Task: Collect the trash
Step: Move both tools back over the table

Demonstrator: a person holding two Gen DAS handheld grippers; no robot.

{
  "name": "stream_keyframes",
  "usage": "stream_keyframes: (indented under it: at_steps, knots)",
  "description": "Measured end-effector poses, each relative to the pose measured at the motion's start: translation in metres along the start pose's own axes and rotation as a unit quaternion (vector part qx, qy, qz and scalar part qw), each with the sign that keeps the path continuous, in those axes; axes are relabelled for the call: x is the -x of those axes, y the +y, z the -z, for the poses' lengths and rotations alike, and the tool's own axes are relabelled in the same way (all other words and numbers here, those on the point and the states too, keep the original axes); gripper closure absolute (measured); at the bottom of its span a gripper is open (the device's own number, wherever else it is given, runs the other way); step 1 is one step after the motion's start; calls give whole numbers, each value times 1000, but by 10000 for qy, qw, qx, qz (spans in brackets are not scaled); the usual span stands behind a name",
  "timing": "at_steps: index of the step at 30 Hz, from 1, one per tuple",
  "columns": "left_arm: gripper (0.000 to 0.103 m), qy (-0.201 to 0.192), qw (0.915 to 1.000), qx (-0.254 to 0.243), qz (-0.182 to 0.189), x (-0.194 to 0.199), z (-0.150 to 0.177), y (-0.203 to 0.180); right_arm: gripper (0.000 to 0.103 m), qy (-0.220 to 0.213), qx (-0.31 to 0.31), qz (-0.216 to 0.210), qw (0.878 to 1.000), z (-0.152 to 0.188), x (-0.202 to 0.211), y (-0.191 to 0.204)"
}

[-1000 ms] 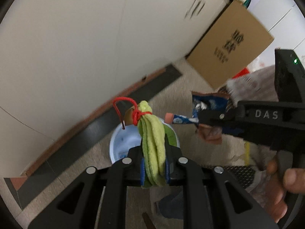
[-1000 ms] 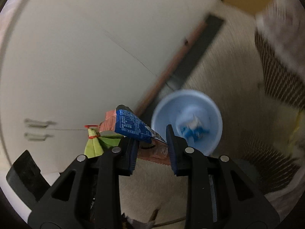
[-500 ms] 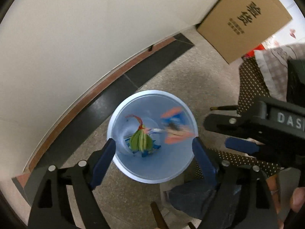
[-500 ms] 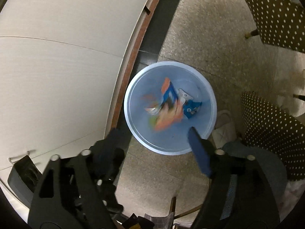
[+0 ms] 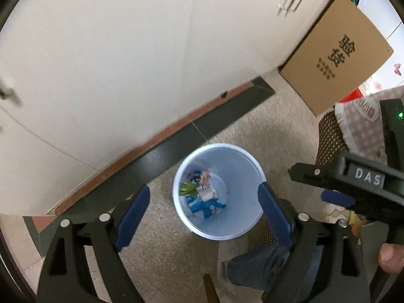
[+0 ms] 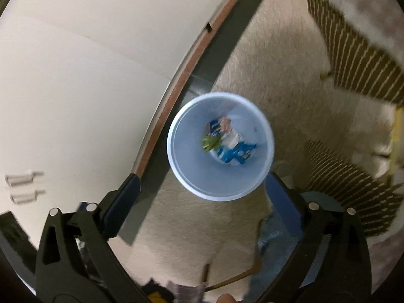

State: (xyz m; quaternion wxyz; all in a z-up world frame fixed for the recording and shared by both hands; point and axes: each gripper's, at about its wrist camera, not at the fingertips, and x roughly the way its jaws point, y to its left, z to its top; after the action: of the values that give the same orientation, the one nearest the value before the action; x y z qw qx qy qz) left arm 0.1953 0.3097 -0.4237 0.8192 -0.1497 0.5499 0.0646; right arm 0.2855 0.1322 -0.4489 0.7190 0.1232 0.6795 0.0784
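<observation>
A pale blue bin (image 5: 242, 166) (image 6: 219, 186) stands on the speckled floor by the wall. At its bottom lie the green bundle (image 5: 187, 188) (image 6: 210, 143), a blue and orange wrapper (image 5: 200, 176) (image 6: 219, 126) and other blue scraps (image 5: 205, 205) (image 6: 236, 152). My left gripper (image 5: 203, 208) hangs above the bin, its jaws opening wide with nothing between them. My right gripper (image 6: 202, 189) also hovers over the bin, jaws still opening and empty. In the left wrist view the right gripper (image 5: 338, 198) shows at the right, with fingers of a hand (image 5: 390, 257) on its handle.
A white cabinet (image 5: 126, 63) with a dark skirting strip (image 5: 202, 126) runs behind the bin. A cardboard box (image 5: 335, 53) leans at the upper right. Dotted brown fabric (image 6: 353, 58) and a checked cloth (image 5: 361, 123) lie to the right. A jeans leg (image 5: 255, 265) is below.
Both grippers opened from shut. The green bundle left the left jaws and the blue and orange wrapper left the right jaws; both dropped into the bin and now rest at its bottom.
</observation>
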Motion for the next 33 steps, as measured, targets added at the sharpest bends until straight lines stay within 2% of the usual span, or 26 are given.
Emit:
stream_keyframes:
  at_steps: [7,11,14,17,22,29,33]
  knots:
    - [17,-614,9979,121,-138,75,-1,-10,6,-870,817,-63,9928,17,88,33]
    - [17,-1040,9944,65,-150,121,-2,-25,6,-1496,1238,-65,9809,31,147,44]
    - [17,-1376,9904,18,-102,157,-2,-40,6,-1975,1395,-172,9702,43,192,38]
    - [16,-1698,9854,-91,-12,191,0,-60,6,-2477,1491,-323,9568,59,246,20]
    - [16,-2059,9777,-357,224,232,8,-100,6,-3129,1419,-515,9377,84,310,-25]
    - [16,-2421,9642,-899,601,267,27,-164,6,-3735,1020,-577,9202,116,367,-99]
    - [16,-2527,9561,-1220,845,281,35,-204,6,-4018,802,-409,9113,132,390,-134]
